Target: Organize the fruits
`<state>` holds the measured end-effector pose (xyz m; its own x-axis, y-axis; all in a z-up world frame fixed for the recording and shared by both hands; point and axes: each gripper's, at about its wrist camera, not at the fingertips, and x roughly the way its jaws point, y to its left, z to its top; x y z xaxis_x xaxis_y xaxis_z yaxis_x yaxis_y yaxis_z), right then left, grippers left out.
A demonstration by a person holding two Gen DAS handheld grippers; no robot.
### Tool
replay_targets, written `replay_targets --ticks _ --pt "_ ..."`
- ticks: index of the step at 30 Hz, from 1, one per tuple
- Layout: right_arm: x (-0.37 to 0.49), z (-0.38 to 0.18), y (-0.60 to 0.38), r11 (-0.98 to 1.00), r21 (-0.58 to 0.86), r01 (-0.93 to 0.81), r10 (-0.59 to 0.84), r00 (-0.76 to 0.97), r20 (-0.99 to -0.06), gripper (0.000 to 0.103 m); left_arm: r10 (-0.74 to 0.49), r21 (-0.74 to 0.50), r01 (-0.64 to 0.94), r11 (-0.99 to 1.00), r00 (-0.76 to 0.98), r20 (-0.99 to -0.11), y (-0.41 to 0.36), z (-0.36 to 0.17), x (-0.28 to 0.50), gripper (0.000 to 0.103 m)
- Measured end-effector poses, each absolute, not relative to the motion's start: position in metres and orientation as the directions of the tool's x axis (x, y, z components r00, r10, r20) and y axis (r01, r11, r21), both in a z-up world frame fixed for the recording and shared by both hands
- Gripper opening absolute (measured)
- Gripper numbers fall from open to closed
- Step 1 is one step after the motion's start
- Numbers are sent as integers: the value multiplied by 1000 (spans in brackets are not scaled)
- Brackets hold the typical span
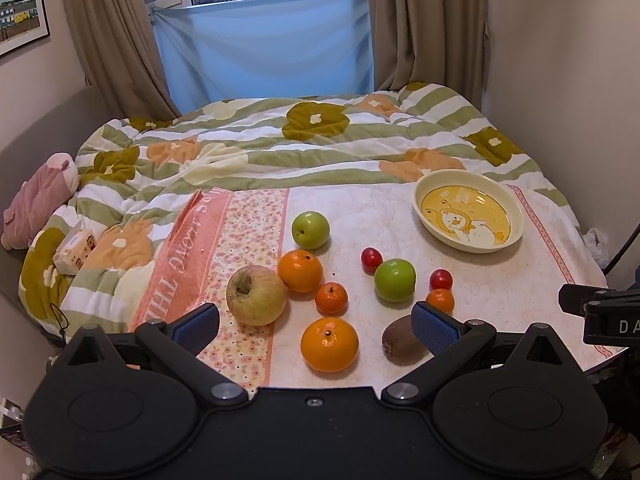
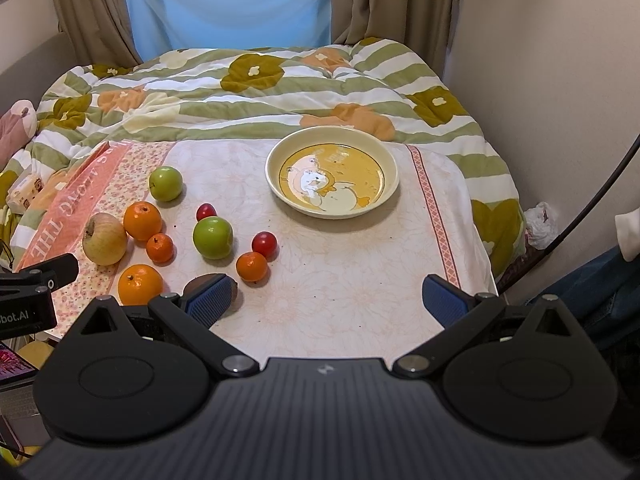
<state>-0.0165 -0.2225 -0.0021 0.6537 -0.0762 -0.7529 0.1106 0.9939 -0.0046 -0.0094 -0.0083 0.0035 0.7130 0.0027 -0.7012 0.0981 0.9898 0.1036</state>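
Fruits [image 1: 330, 344] are seen mid-frame beyond the wide-open, empty left hand-held gripper [image 1: 316, 326]; plate [image 1: 516, 208] upper right; right hand-held gripper [image 2: 328, 300] likewise open, empty.

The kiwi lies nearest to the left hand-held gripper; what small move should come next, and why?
Probably ease the left hand-held gripper, which is open and empty, toward the kiwi beside its right finger. The yellow plate holds no fruit yet, and the kiwi lies apart from the other fruits.

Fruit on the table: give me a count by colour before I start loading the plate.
Orange: 4
Green: 2
Red: 2
Yellowish apple: 1
Brown kiwi: 1
Total: 10, none on the plate.
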Motion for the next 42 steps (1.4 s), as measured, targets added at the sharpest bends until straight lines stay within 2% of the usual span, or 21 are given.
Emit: replay_targets --ticks 14,21,27,37,42 --pt "-15 -1 -222 995 -6 100 -70 653 -754 103 1 97 92 991 720 -694 -8 7 -12 103" --pt "-3 -10 -223 999 39 7 25 655 -755 103 28 115 67 991 741 -670 -9 -3 -12 103" --pt "17 -37 -220 995 69 -65 95 662 -744 103 -15 167 163 972 758 -652 -2 -33 -2 103" --pt "42 -98 -196 981 173 -91 190 658 -728 103 -116 172 331 928 694 -710 21 -101 31 103" --pt "49 -118 -173 984 110 -138 174 658 -733 103 -165 159 405 900 656 -736 26 -127 41 101"
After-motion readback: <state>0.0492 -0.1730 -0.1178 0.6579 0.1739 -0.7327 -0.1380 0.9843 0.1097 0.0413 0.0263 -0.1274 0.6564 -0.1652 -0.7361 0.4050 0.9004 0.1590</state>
